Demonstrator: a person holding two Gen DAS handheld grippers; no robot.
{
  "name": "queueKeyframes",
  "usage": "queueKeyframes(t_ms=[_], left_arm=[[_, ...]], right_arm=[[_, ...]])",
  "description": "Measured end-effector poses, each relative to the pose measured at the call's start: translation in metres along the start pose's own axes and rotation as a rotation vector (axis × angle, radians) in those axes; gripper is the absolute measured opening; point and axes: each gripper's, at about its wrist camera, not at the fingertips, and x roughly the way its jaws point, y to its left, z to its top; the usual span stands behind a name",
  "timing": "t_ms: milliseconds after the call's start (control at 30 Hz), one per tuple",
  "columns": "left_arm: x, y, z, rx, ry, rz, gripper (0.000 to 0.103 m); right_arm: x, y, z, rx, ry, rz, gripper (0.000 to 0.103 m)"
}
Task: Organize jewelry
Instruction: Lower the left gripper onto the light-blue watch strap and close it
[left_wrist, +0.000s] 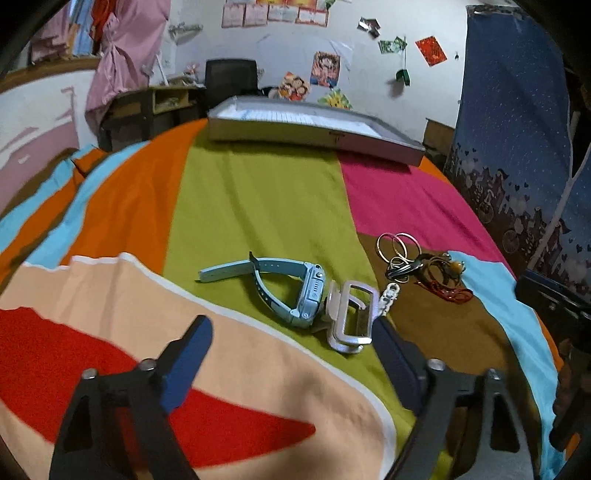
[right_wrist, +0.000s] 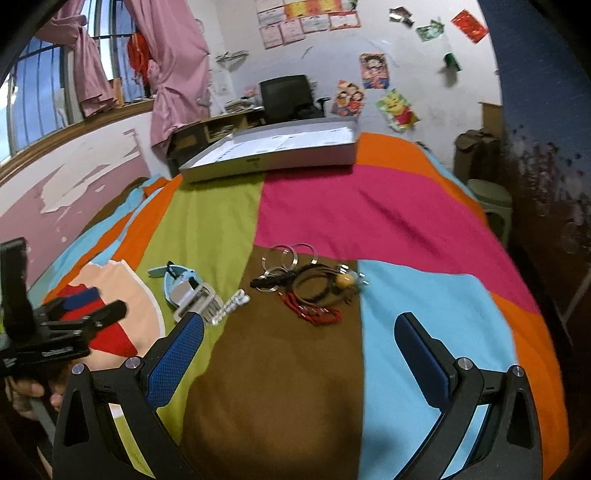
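Both wide open: left gripper (left_wrist: 291, 328), right gripper (right_wrist: 299, 325). Jewelry pile (right_wrist: 306, 284) mid-frame, grey tray (right_wrist: 269, 151) upper centre, bare bedspread (right_wrist: 369, 206) between. No legible writing.

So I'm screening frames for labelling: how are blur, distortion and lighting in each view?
Left wrist: fisheye curves the grey tray; blue watch fairly sharp, dim light. Right wrist: same bowing, edges smeared, bangles soft, window brighter.

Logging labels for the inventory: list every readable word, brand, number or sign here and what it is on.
None is readable.
Grey flat jewelry tray: small dark front mark, blurred.
Paper certificates on the white wall: print too small.
Black left gripper: white lettering, illegible.
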Motion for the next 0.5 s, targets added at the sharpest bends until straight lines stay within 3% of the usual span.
queueKeyframes(t_ms=[33, 100, 300, 367, 500], left_arm=[[0.007, 0.003, 0.003, -0.009, 0.011, -0.008, 0.073], [0.016, 0.009, 0.006, -0.031, 0.028, -0.025, 0.065], [0.052, 0.025, 0.019, -0.109, 0.134, -0.051, 0.036], [0.062, 0.03, 0.022, -0.135, 0.169, -0.07, 0.028], [0.077, 0.035, 0.024, -0.185, 0.223, -0.093, 0.017]], right_arm=[[0.008, 0.001, 0.003, -0.003, 0.004, 0.023, 0.092], [0.026, 0.005, 0.007, -0.009, 0.026, 0.064, 0.071], [0.086, 0.025, 0.012, -0.005, 0.131, 0.185, 0.041], [0.102, 0.034, 0.011, -0.011, 0.169, 0.21, 0.034], [0.127, 0.053, 0.008, -0.022, 0.222, 0.248, 0.034]])
